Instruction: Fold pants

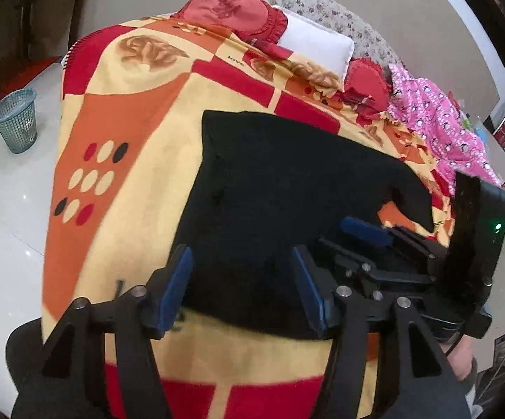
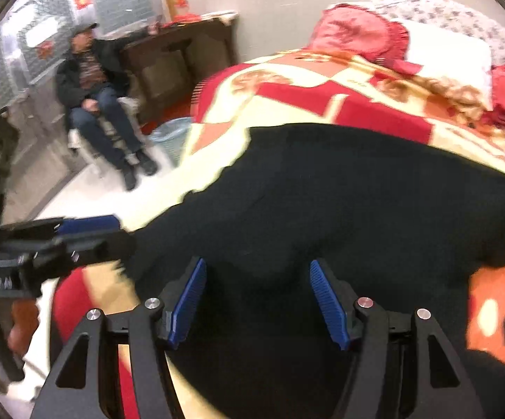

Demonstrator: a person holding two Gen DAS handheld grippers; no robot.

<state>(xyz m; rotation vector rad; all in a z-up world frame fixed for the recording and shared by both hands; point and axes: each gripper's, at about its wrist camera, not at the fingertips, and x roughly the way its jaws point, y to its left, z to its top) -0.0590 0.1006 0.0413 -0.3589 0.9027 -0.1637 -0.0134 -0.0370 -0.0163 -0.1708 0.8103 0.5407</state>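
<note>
Pants [image 1: 287,181] lie black on the bed's blanket [image 1: 130,122], near edge bunched. Left gripper [image 1: 242,289] and right gripper [image 2: 257,303] hover spread, empty. Advice: pinch the corners together, lift evenly, keep the fold square.

Black pants [image 2: 339,192] on blanket [image 2: 287,104], seemingly folded.

Left gripper [image 1: 242,289] agape; right gripper [image 2: 257,302] agape, side by side.

A bedroom: a blanket-covered bed [image 1: 119,111] with pillows [image 1: 318,47] and a wastebasket [image 1: 15,120].
</note>
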